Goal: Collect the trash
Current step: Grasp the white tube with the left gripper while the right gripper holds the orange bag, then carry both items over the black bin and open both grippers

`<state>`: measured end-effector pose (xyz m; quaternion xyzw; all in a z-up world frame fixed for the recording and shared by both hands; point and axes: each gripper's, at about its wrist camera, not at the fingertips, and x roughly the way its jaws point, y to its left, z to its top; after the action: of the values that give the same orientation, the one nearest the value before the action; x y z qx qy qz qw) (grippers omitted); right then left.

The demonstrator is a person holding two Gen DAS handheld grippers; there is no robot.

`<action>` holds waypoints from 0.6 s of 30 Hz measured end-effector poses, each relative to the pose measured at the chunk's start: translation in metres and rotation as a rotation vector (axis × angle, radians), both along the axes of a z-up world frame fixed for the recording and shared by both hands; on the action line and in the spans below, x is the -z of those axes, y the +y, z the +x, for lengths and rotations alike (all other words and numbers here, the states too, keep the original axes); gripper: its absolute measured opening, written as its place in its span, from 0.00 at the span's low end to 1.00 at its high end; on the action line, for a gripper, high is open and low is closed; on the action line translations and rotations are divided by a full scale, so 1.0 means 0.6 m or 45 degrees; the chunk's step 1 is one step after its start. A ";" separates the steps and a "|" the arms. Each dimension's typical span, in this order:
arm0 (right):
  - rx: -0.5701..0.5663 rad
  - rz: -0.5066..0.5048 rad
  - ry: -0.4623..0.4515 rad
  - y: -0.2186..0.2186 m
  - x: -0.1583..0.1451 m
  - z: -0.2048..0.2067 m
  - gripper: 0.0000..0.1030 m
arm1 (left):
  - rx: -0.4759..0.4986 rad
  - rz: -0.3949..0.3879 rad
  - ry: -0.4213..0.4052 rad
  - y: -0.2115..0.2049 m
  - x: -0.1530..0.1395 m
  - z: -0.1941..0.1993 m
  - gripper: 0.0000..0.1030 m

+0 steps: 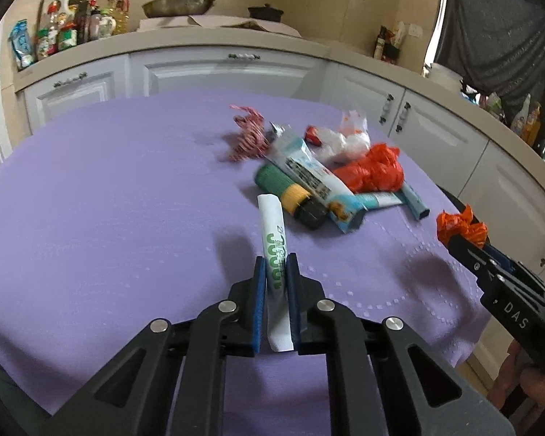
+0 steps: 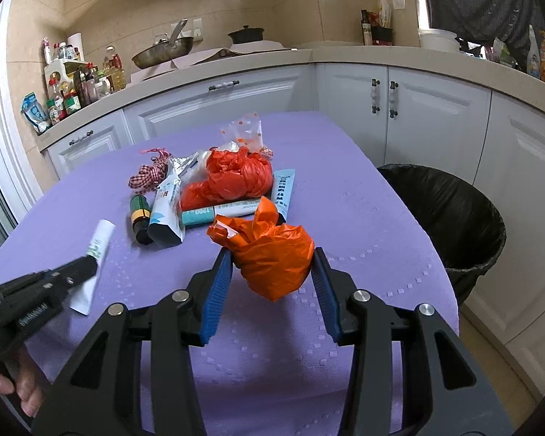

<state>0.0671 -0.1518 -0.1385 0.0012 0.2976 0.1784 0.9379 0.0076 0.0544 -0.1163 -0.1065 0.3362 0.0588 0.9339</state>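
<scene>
My left gripper (image 1: 277, 259) is shut on a white tube with green print (image 1: 272, 232), held above the purple table (image 1: 109, 200). My right gripper (image 2: 272, 254) is shut on a crumpled orange plastic bag (image 2: 272, 254), also above the table; it shows at the right of the left wrist view (image 1: 461, 227). The left gripper with the tube shows at the left of the right wrist view (image 2: 98, 245). A trash pile lies mid-table: a red plastic bag (image 2: 232, 176), a green and yellow bottle (image 2: 140, 214), blue-white tubes (image 2: 165, 207), a checked ribbon (image 2: 150, 172), clear wrappers (image 2: 243, 130).
A bin with a black liner (image 2: 450, 214) stands on the floor right of the table, against white cabinets (image 2: 436, 127). The counter behind holds a pan (image 2: 163, 52), a black pot (image 2: 246, 34) and several bottles (image 2: 72, 87).
</scene>
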 end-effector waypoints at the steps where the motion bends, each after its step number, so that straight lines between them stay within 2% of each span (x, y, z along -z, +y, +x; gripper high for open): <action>1: 0.001 0.000 -0.003 0.000 -0.001 0.000 0.42 | -0.005 0.004 -0.013 0.003 -0.005 -0.002 0.12; 7: 0.032 0.001 -0.038 -0.013 -0.022 0.002 0.42 | 0.020 0.011 -0.088 0.001 -0.038 0.008 0.12; 18: 0.212 -0.016 -0.158 -0.104 -0.084 0.039 0.42 | 0.235 -0.001 -0.188 -0.076 -0.100 0.099 0.12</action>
<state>0.0902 -0.2139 -0.0881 0.0090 0.2388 0.0979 0.9661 0.0670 0.0090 -0.0562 -0.0795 0.2748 -0.0356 0.9575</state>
